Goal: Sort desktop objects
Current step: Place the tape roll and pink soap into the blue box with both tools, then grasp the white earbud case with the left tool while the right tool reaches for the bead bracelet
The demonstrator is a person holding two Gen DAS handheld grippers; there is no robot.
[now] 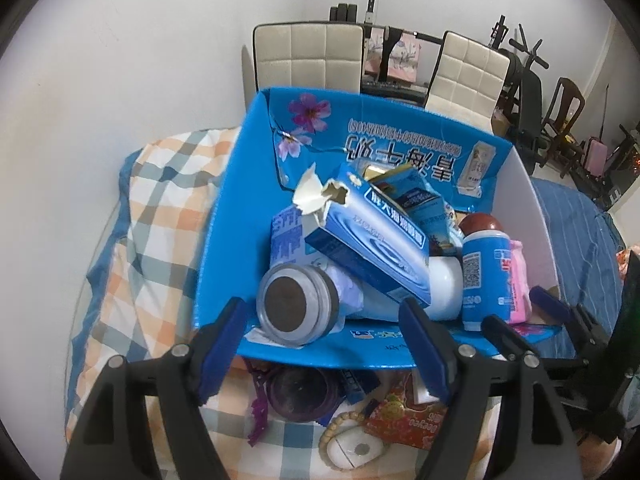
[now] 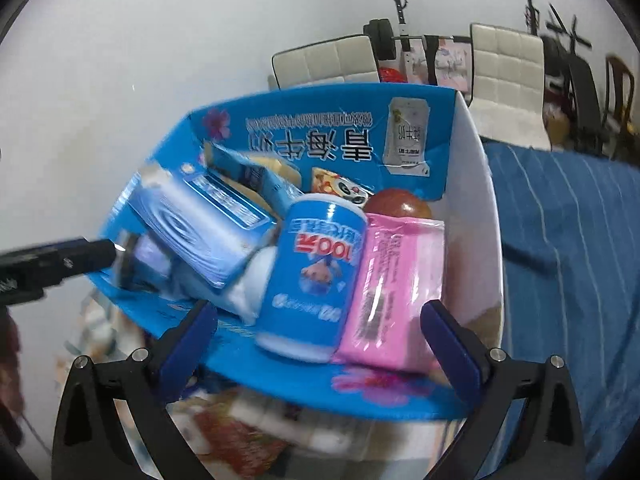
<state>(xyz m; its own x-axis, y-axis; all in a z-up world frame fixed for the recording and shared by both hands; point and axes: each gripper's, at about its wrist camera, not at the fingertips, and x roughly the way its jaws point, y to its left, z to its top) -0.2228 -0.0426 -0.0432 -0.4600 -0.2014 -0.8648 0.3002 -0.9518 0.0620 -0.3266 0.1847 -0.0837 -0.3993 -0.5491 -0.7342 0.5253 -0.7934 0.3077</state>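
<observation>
- The left gripper (image 1: 322, 344) stands wide with nothing between its pads, over the near rim of the blue carton (image 1: 224, 216). At its 11 o'clock a jar with a grey lid (image 1: 296, 306) lies on its side just inside that rim. A careless pull-back could knock it over the low edge.
- At 12 o'clock a torn blue box (image 1: 372, 236) leans across the heap, propped on a white bottle (image 1: 444, 280). Any nudge there would likely slide it.
- Below the carton, at 6 o'clock, a purple cup (image 1: 300, 394), bead bracelet (image 1: 344, 420), white mouse (image 1: 354, 450) and red packet (image 1: 404, 420) remain unsorted on a checked cloth (image 1: 160, 216). They overlap, so a pinch may drag a neighbour.
- The right gripper (image 2: 320, 350) is at full spread and empty, at the carton's near rim. A blue can (image 2: 312, 276) stands at its 12 o'clock, touching a pink packet (image 2: 394, 284) at 1 o'clock. The can looks tilted, though blur makes that uncertain; a brush could topple it.
- The carton is already heaped, so further items may roll out.
</observation>
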